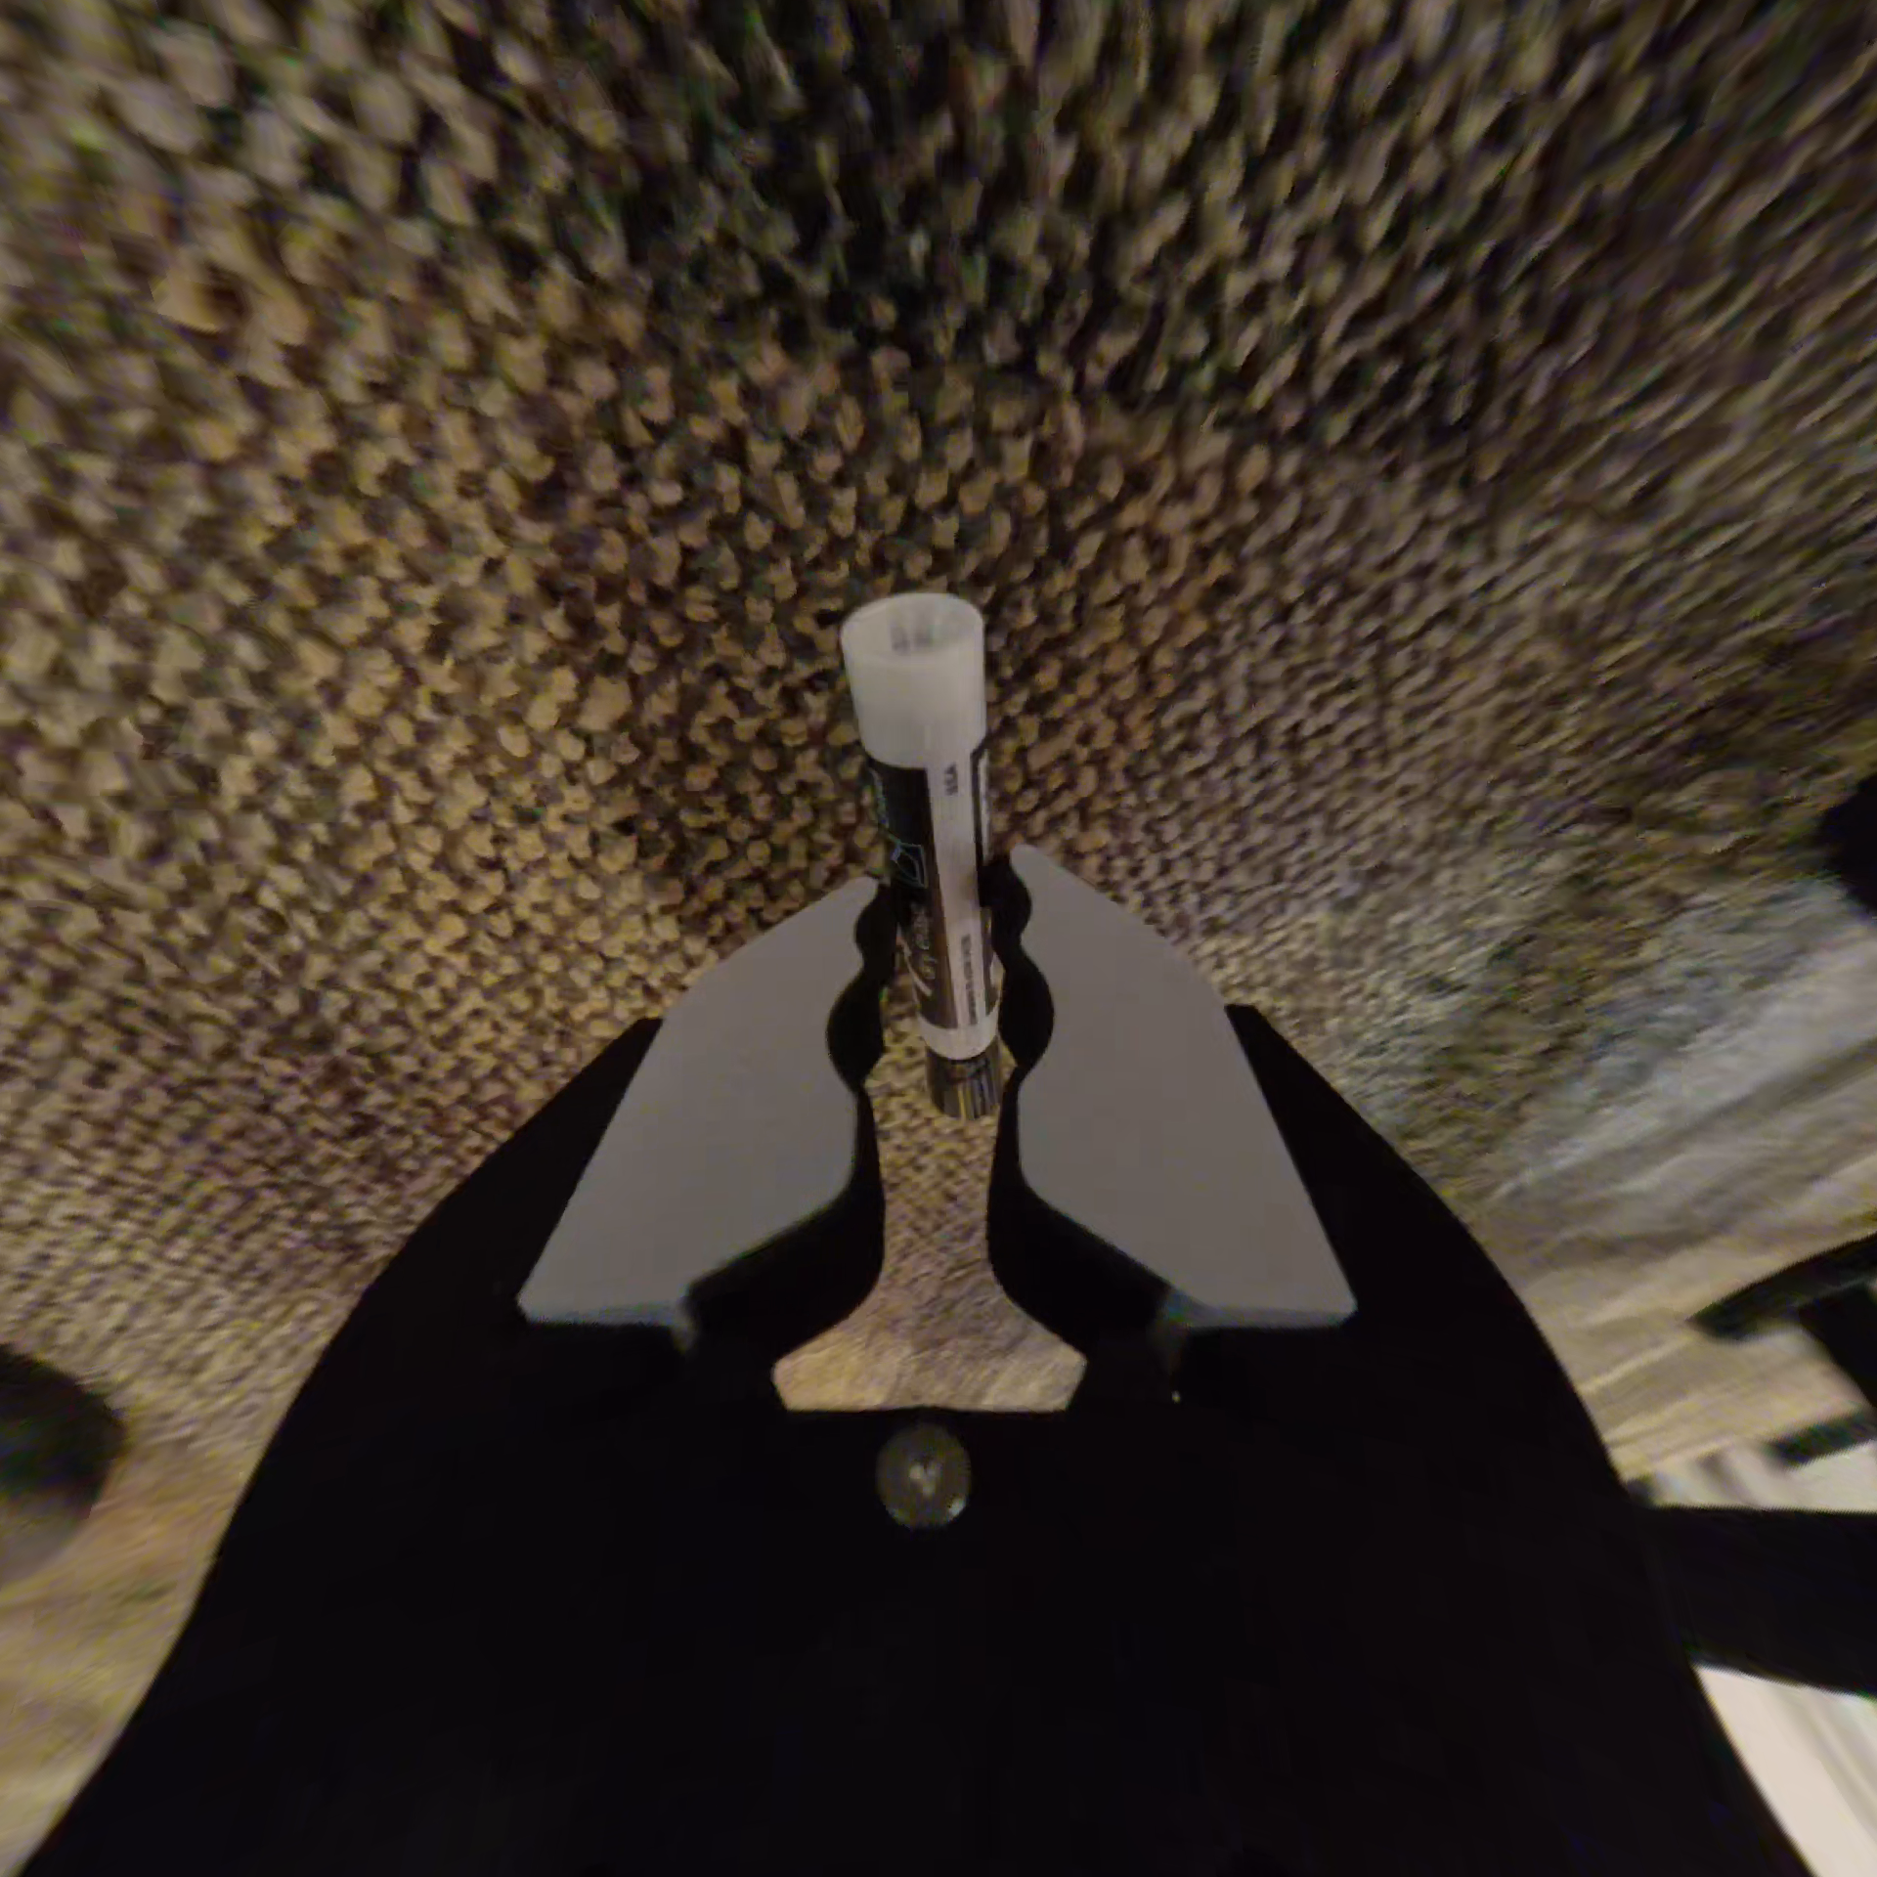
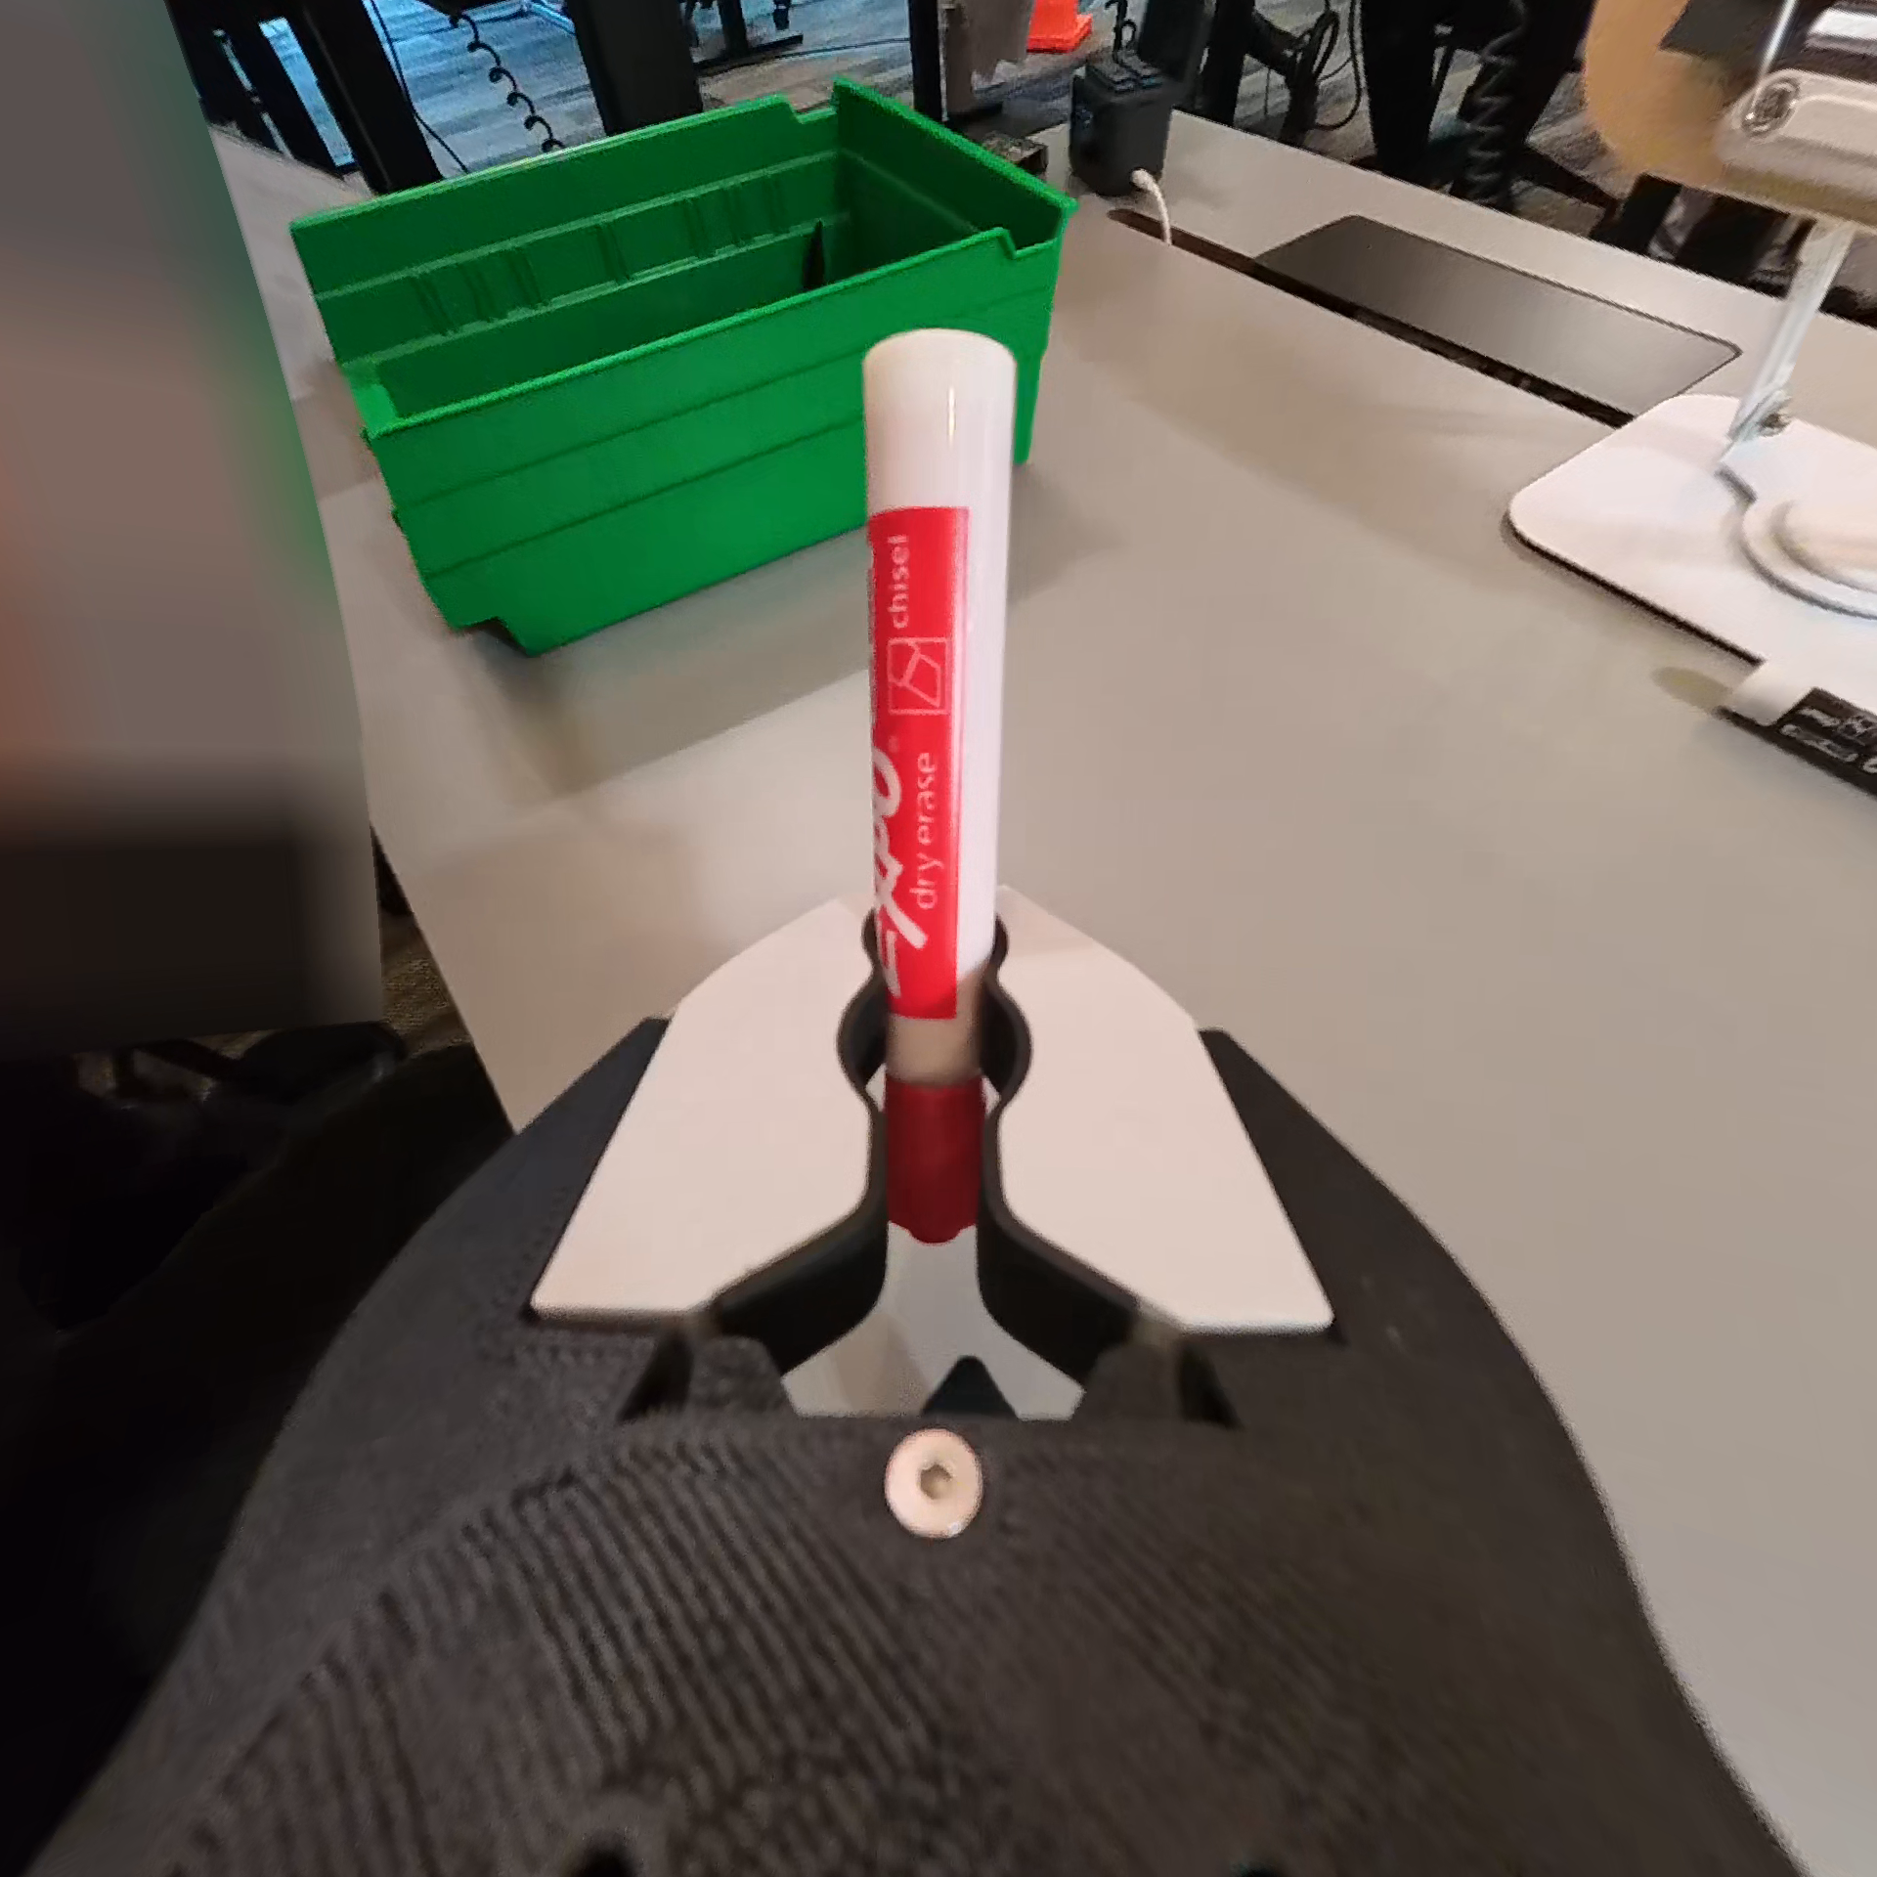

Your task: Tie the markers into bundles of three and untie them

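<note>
My left gripper [image 1: 940, 894] is shut on a black-labelled marker [image 1: 929, 772] with a white end. It holds the marker pointing away, over speckled carpet [image 1: 508, 508]. My right gripper [image 2: 934, 945] is shut on a red marker [image 2: 934, 630] with a white barrel and red cap, the cap end toward the camera. It holds the marker upright above the grey table [image 2: 1270, 965]. Another black marker [image 2: 1808, 731] lies on the table at the right edge of the right wrist view.
A green plastic bin [image 2: 650, 406], seemingly empty, stands at the table's back left. A white stand base [image 2: 1676, 528] sits at the right, a dark flat panel [image 2: 1503, 305] behind it. The table edge [image 2: 406, 894] runs along the left. Dark furniture legs [image 1: 1808, 1544] show right over the carpet.
</note>
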